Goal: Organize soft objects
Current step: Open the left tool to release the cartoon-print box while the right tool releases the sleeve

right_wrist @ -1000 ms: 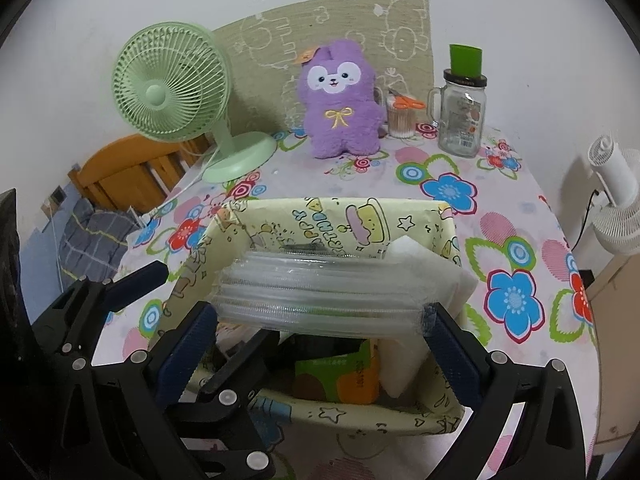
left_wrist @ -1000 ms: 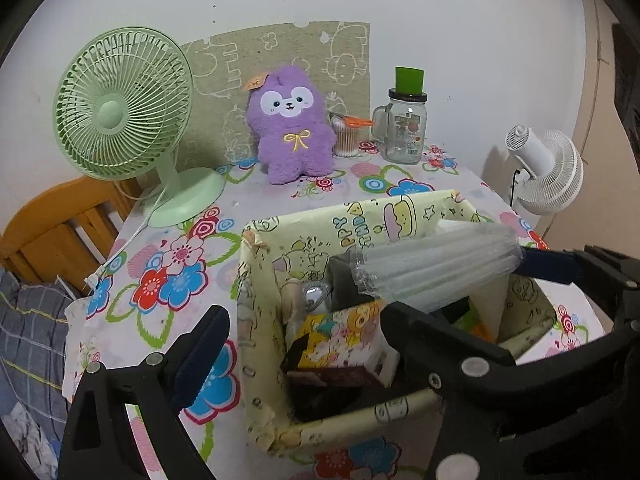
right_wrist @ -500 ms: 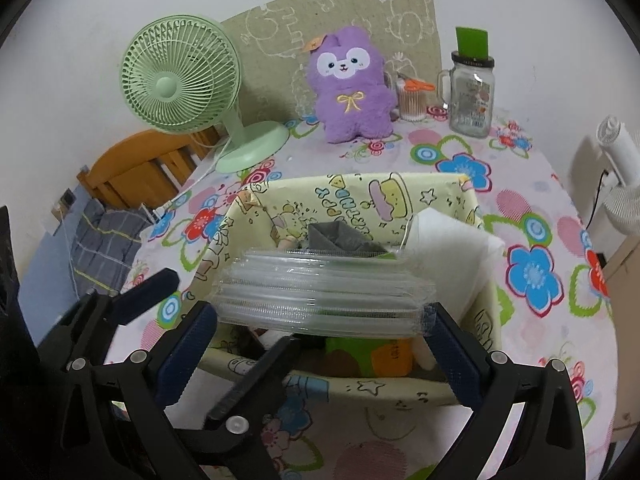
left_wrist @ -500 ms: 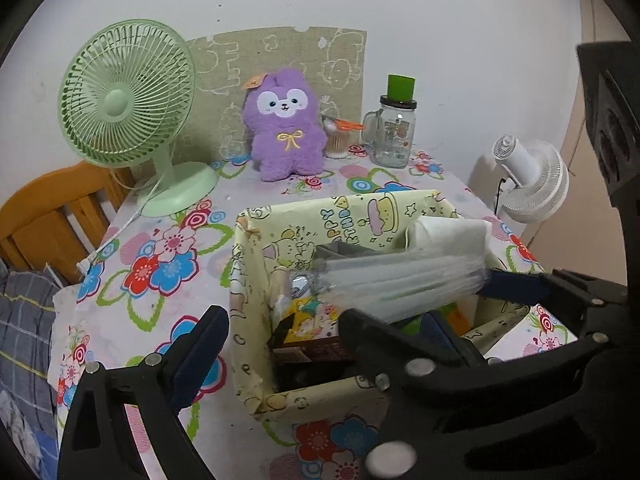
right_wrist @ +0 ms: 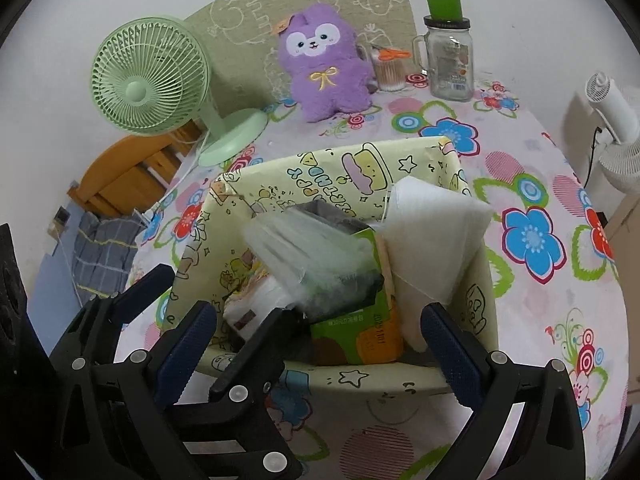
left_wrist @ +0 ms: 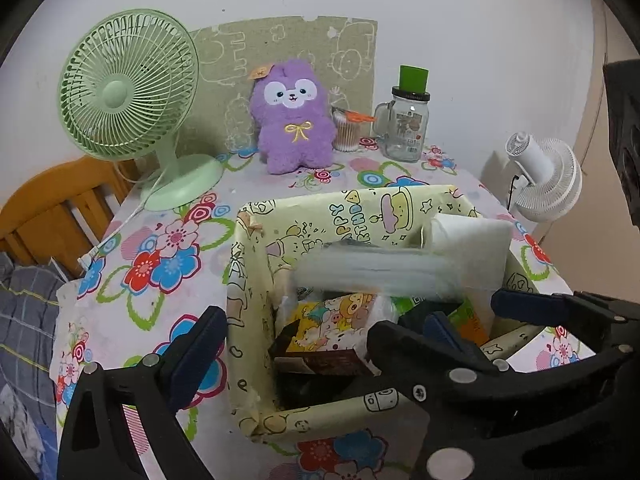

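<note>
Two grippers hang at the near edge of a table (left_wrist: 120, 264) covered in a flowered cloth. The left gripper (left_wrist: 304, 344) is spread wide with nothing between its blue-padded fingers (left_wrist: 196, 352), and the right gripper (right_wrist: 316, 340) is spread wide too, gripping nothing. Just ahead of both sits a pale yellow cartoon-print box (right_wrist: 328, 176), crammed with things. A clear plastic packet (right_wrist: 308, 248) lies over the top of the box, free of both grippers; its long axis runs roughly crosswise in the left wrist view (left_wrist: 376, 272) and slants from upper left to lower right in the right wrist view. It is blurred, so its ends and contents cannot be made out. Beside it a white bundle (right_wrist: 436, 232) leans on the box's right wall, and a green-and-orange carton (right_wrist: 356, 332) lies partly hidden beneath the packet. Farther back on the cloth stand a green desk fan (left_wrist: 128, 92), a purple plush toy (left_wrist: 294, 120) sitting upright and facing forward, a small cup of swabs (left_wrist: 346, 130) and a glass jar with a green lid (left_wrist: 408, 120). A patterned board (left_wrist: 288, 52) leans on the white wall behind them. A white fan (left_wrist: 548, 176) sits off the table's right edge, and a wooden bed frame (left_wrist: 52, 216) is cut off at the left.
</note>
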`<state>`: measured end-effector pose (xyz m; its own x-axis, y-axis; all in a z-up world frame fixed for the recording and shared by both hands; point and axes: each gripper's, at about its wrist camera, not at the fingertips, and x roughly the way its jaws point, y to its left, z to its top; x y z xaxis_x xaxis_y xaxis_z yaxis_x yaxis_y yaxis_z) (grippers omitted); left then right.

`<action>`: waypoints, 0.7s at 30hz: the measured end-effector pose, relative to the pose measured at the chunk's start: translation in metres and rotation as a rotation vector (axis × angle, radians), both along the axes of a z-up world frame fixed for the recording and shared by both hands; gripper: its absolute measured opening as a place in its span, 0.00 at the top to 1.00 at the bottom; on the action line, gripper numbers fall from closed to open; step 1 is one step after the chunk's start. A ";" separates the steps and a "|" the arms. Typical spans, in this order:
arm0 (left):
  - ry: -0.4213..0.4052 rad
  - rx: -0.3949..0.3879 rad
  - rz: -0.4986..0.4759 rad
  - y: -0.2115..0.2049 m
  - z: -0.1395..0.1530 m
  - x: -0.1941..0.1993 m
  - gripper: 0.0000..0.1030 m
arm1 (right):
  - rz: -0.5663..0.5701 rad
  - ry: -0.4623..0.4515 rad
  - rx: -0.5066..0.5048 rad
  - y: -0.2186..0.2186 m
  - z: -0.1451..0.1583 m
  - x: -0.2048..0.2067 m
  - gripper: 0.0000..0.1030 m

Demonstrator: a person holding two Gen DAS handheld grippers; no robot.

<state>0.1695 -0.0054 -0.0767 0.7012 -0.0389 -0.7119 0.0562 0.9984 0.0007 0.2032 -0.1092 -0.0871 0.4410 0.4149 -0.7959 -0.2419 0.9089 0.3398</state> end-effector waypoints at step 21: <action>-0.016 0.024 -0.019 -0.010 0.016 -0.024 0.03 | -0.040 -0.140 -0.139 -0.008 0.022 -0.027 0.00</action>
<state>0.1456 -0.0151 -0.0609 0.7116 -0.0356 -0.7017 0.0751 0.9969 0.0255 0.1757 -0.1169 -0.0653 0.5648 0.2851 -0.7744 -0.2410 0.9545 0.1757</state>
